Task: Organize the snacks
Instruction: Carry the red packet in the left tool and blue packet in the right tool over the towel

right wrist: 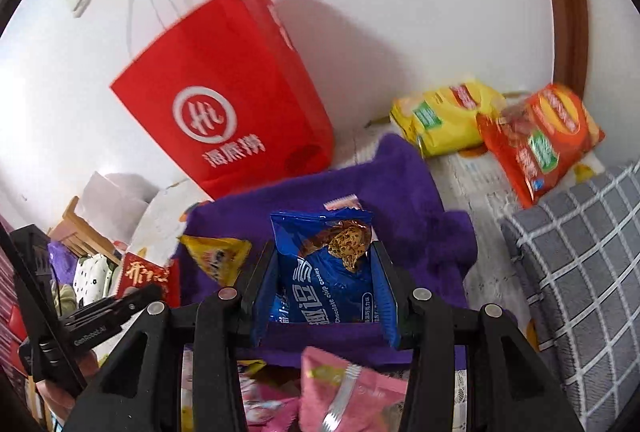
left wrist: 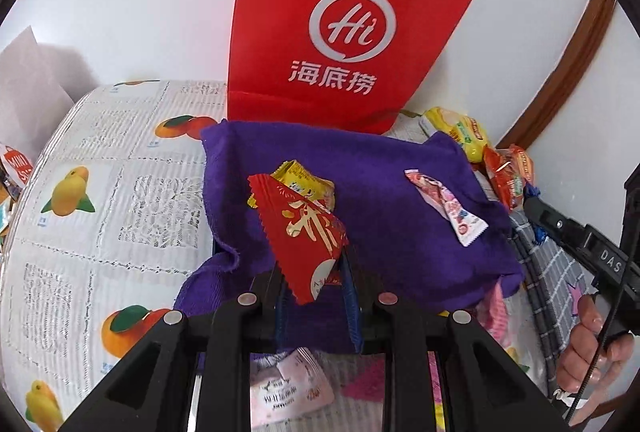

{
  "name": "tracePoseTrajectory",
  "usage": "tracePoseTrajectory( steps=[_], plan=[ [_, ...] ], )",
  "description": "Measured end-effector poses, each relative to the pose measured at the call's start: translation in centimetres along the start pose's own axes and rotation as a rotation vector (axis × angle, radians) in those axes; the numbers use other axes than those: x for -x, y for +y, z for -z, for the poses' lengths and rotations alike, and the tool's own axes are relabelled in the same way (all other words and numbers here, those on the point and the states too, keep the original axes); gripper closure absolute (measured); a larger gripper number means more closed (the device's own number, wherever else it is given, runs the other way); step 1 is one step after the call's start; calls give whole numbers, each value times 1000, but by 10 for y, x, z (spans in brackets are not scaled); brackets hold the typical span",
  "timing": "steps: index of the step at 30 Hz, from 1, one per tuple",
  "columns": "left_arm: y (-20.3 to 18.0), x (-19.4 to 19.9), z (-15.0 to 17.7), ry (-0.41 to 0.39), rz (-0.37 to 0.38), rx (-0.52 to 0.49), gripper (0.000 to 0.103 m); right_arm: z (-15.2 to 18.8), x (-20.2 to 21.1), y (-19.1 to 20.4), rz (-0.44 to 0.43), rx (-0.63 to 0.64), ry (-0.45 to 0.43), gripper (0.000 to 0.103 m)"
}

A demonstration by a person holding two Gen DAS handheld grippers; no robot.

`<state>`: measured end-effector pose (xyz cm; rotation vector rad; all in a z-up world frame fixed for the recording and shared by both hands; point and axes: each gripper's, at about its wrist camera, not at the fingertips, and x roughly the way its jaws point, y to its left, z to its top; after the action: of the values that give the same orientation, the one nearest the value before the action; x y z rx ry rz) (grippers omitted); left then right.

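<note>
My left gripper [left wrist: 314, 272] is shut on a red snack packet [left wrist: 304, 232] with gold characters, held over a purple cloth [left wrist: 380, 224]. A yellow packet [left wrist: 300, 177] and a pink-white packet [left wrist: 448, 205] lie on the cloth. My right gripper [right wrist: 324, 264] is shut on a blue chocolate chip cookie pack [right wrist: 324, 264], also over the purple cloth [right wrist: 400, 191]. The yellow packet [right wrist: 216, 252] and the red packet [right wrist: 148, 278] show at its left. Pink packets [right wrist: 348, 388] lie below the right gripper.
A red paper bag [left wrist: 332, 19] stands against the white wall behind the cloth. A yellow chip bag [right wrist: 444, 115] and an orange chip bag [right wrist: 540, 139] lie at the back right. A grey checked cushion [right wrist: 580, 260] is at the right. The fruit-print tablecloth [left wrist: 100, 191] spreads left.
</note>
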<state>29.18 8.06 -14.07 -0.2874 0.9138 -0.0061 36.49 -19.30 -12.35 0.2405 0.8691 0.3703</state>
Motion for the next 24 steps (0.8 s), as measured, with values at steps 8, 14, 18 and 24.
tracePoseTrajectory(
  steps=[8,14,18,24],
  plan=[
    [6,-13,7,3,44,45,81,13,-4,-9,-27,-11,-19,59],
    [5,-17,13,8,79,70,81,20,-13,-7,12,4,-16,59],
    [4,-19,14,11,68,60,81,19,-15,-6,30,14,-4,59],
    [6,-21,14,18,81,73,81,18,-29,-26,52,-67,59,59]
  ],
)
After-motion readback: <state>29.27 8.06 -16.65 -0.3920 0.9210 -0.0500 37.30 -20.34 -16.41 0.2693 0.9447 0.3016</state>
